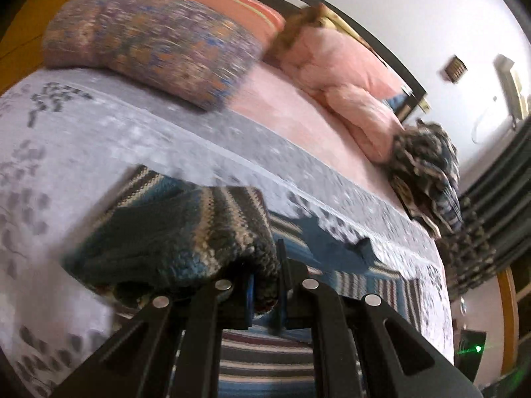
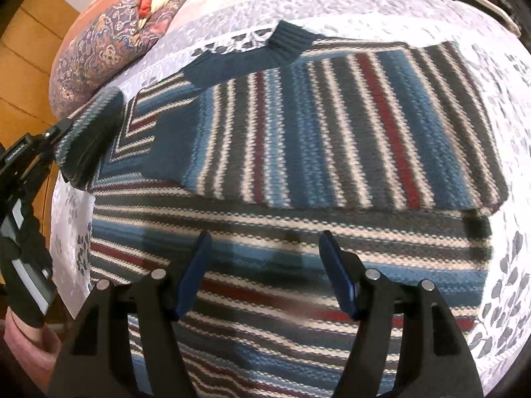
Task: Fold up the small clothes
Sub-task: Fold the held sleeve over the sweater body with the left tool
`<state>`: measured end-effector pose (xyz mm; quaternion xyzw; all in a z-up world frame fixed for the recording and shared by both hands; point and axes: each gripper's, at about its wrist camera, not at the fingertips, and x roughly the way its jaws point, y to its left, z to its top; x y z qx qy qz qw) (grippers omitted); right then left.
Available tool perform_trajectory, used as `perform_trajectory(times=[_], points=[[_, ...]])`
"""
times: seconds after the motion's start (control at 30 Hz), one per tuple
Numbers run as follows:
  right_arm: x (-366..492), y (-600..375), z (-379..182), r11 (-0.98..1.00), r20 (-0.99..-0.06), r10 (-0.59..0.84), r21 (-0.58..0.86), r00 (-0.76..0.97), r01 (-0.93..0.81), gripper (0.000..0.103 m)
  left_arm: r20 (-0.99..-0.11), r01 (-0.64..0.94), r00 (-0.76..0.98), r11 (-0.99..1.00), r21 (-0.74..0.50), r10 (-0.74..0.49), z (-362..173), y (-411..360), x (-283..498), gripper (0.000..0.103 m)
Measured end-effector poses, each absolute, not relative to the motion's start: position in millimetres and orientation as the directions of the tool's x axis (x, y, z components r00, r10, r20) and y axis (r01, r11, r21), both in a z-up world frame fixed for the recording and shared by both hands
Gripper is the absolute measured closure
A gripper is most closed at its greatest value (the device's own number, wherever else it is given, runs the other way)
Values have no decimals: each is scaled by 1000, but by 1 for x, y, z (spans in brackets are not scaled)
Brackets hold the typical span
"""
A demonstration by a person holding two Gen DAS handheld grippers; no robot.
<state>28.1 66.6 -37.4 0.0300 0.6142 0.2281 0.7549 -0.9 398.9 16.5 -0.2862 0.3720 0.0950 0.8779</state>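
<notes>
Black grippers, blue fingers (image 2: 337,275), pink sleeve (image 2: 25,348)

Patterned pillow (image 1: 149,43), pink duvet (image 1: 348,99), bedspread (image 1: 99,132).

Bed with grey patterned bedspread (image 1: 99,139) beneath the tongs; patterned pillow (image 1: 149,43) and pink blanket (image 1: 348,93) ahead; white wall (image 1: 415,10) beyond; dark curtain (image 1: 497,199) to the right; wooden panel (image 2: 23,76) left.
</notes>
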Motion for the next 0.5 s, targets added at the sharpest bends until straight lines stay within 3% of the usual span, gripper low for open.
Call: perform_trajectory(times=[0.5], points=[[35,41,-37,905,-915,372,321,154,-279,36,-807,-374,579,844,-385,-111,-63,343,19,88]])
